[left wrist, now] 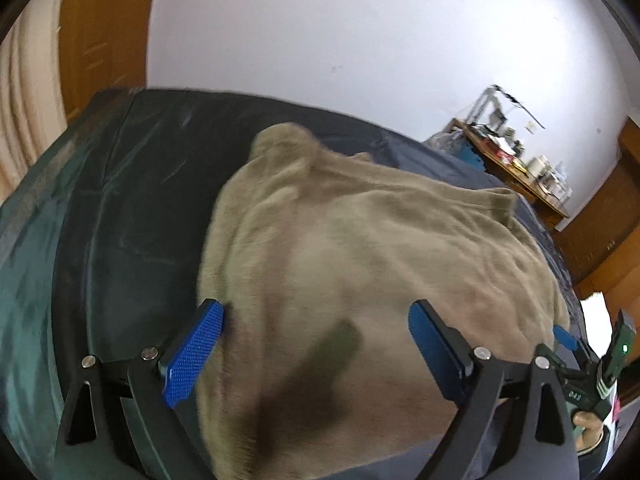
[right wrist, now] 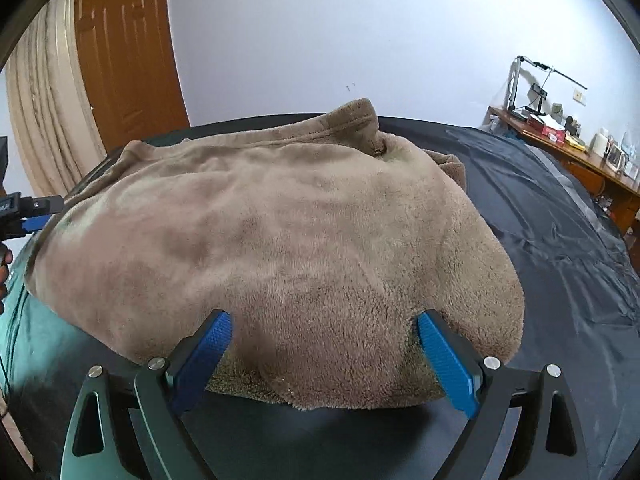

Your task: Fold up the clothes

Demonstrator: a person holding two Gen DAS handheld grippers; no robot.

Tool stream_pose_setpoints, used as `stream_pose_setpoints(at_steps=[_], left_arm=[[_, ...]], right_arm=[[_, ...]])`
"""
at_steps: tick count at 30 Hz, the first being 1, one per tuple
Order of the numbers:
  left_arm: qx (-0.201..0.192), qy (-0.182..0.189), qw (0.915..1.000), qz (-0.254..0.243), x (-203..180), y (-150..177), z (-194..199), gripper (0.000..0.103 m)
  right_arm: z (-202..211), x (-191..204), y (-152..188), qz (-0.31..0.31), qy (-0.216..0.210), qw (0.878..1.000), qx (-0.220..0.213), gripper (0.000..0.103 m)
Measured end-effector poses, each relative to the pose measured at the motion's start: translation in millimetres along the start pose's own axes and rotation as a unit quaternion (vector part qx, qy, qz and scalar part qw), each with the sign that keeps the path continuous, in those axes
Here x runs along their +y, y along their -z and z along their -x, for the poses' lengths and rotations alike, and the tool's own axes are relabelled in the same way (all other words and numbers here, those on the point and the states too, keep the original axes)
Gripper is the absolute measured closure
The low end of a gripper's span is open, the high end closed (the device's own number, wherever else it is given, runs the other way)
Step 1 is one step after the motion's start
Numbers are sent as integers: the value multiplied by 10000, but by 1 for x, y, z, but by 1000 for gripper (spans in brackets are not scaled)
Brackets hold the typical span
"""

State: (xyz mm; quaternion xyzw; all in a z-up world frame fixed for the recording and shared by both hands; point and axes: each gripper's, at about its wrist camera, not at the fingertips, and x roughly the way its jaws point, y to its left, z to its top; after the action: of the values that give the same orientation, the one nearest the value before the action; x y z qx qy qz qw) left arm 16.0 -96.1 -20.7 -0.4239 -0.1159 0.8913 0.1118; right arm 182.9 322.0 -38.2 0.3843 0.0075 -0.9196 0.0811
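Observation:
A tan fleece garment lies spread on a dark bed sheet; it also fills the right wrist view. My left gripper is open, its blue pads either side of the garment's near left edge, just above the cloth. My right gripper is open over the garment's near right edge, pads apart with fleece between them. The right gripper shows at the far right of the left wrist view. The left gripper shows at the left edge of the right wrist view.
A wooden door and beige curtain stand behind the bed on the left. A cluttered wooden desk with a lamp runs along the right wall. Dark sheet lies bare right of the garment.

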Motion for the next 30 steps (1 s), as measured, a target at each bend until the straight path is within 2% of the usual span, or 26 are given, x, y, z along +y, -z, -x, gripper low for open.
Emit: stream_pose_setpoints(at_steps=[5,9,14,18,22,27,30], left_arm=[[51,240,9993,-279,-25,0,-9,4],[159,323,9991,-222,-34,-3,-26,3],[31,313,9991,-290,-36,0,-37,1],[-107,267,9985,-471,-37,5,-38,1],[-278,82,9970,-718,-42,12,-40,1],[-408,-495,9906,-1211,-58,23,-45,1],[-463,-760,9862,-1393,-65,27,-49,1]], right_arm=[[20,-26,-3,-638,-259,9973,-243,7],[33,-50,5,-1020,-84,9943,-316,7],[31,-77,20,-1483,61,9889,-34,7],[26,-83,22,-1610,273,9865,111,7],[31,-72,-3,-1410,304,9895,-121,7],[24,-43,-50,-892,191,9952,-360,7],[-1,-24,-79,-636,79,9976,-255,7]])
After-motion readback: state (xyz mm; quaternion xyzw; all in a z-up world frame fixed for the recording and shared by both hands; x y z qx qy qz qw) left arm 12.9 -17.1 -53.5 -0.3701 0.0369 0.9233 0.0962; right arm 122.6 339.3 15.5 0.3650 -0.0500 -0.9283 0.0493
